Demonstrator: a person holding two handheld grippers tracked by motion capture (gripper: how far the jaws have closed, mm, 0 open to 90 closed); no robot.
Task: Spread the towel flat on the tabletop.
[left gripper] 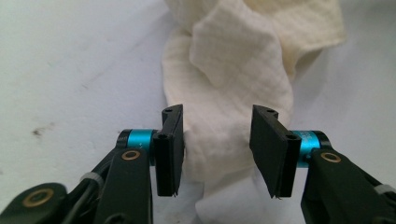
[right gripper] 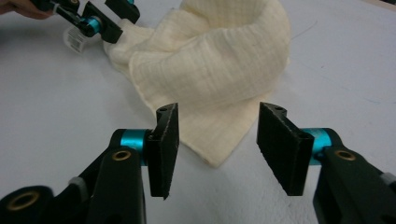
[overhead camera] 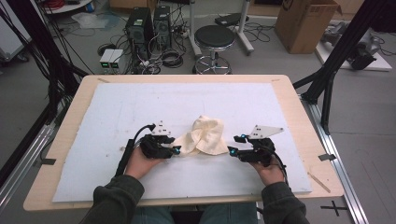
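Lying crumpled mid-table, cream cloth (overhead camera: 203,136) between left gripper (overhead camera: 175,150) and right gripper (overhead camera: 231,151). Left jaws half-open astride a twisted end of cloth (left gripper: 217,140), one pad touching, no clamp yet. Right jaws (right gripper: 217,140) half-open, a cloth corner just ahead, untouched. Underneath, white mat (overhead camera: 140,107) on wooden table (overhead camera: 299,116); beyond, stool (overhead camera: 214,39), cardboard box (overhead camera: 303,23).

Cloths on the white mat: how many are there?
1. A crumpled cream cloth lies near the mat's front middle, between the left gripper and the right gripper. Its folds could hide a second layer.
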